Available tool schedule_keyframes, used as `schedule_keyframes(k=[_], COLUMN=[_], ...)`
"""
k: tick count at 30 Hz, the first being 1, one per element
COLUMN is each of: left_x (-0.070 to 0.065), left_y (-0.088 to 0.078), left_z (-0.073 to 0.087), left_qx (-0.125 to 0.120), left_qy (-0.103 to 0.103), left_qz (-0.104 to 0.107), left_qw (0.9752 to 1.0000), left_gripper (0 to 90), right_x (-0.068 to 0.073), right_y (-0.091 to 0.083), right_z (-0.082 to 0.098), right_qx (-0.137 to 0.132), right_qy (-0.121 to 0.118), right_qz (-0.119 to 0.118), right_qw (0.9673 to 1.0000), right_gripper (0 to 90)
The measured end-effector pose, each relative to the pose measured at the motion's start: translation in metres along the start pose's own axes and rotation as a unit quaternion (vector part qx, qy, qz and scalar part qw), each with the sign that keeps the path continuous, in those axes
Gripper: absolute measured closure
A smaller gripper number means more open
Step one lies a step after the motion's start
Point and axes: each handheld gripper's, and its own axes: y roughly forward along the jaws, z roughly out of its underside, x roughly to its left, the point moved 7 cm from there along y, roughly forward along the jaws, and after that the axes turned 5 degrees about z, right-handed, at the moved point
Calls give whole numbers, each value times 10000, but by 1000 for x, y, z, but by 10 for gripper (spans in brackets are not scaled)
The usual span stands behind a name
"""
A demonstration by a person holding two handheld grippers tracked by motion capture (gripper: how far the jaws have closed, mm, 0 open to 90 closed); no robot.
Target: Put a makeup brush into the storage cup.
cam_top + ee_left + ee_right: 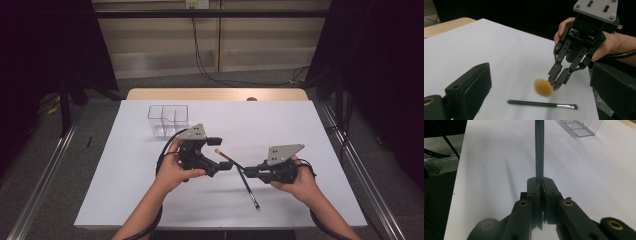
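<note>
Right gripper (554,85): my jaws clamp 1 fluffy brush (543,87) by its handle.
Left gripper (227,152): my jaws stand wide, holding nothing.
Table (280,120): 1 slim brush (541,104) lies flat.

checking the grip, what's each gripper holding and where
Right gripper is shut on the fluffy brush, gripping its handle. Left gripper holds nothing.

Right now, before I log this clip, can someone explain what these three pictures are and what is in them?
A person holds a hand-operated claw in each hand; there is no robot arm. The wide picture looks down on the table; the other two come from a camera riding on each claw. The right claw is shut on the dark handle of a fluffy tan brush. The left claw is open, facing that brush's head. A thin brush lies on the white table, and a clear divided box stands farther back.
</note>
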Motion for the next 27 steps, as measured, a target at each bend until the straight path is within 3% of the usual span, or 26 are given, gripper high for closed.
schedule_keyframes(k=[8, 27], left_x=[0, 1], left_y=[1, 1], left_z=[-2, -8], left_qx=[-107, -366], left_qy=[-38, -98], left_qz=[1, 98], left_qw=[9999, 9992], left_gripper=[40, 86], right_x=[1, 0], right_y=[1, -1], right_z=[-7, -17], right_qx=[-332, -1006], right_qy=[124, 465], right_qz=[72, 308], right_qw=[9993, 9934], right_gripper=[854, 854])
